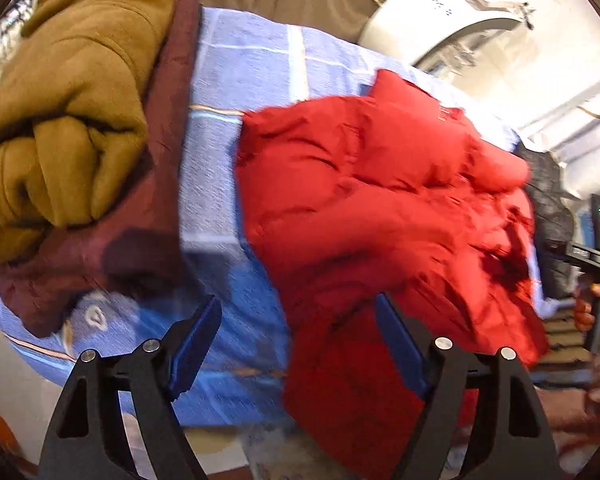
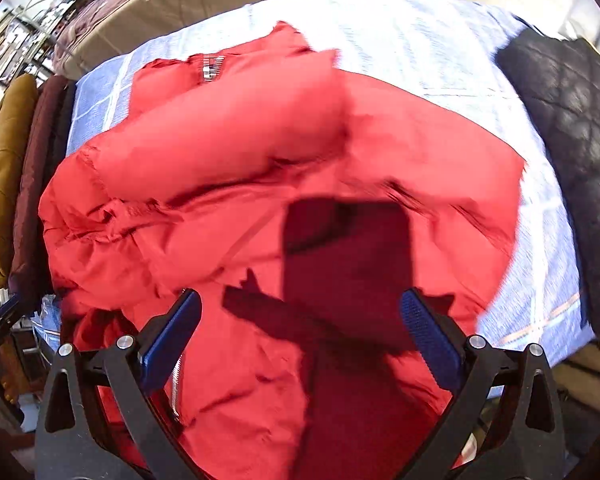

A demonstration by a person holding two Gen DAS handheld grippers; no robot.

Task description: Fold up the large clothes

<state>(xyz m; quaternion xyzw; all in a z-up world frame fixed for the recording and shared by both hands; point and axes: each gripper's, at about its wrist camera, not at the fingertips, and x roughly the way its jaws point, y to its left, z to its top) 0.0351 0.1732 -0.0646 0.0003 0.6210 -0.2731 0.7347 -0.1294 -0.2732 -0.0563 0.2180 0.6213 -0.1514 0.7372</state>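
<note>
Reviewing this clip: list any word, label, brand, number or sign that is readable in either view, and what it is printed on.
Nothing can be read for certain.
White appliance: dark lettering on its casing, too blurred and tilted to read.
Red jacket: small marks on the upper chest, too blurred to read.
Red jacket neck label: striped tag, no legible text.
Blue checked sheet: a round white emblem, not legible.

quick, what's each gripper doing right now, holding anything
Left gripper: open, holding nothing, above the sheet beside the red jacket.
Right gripper: open, holding nothing, over the red jacket.
</note>
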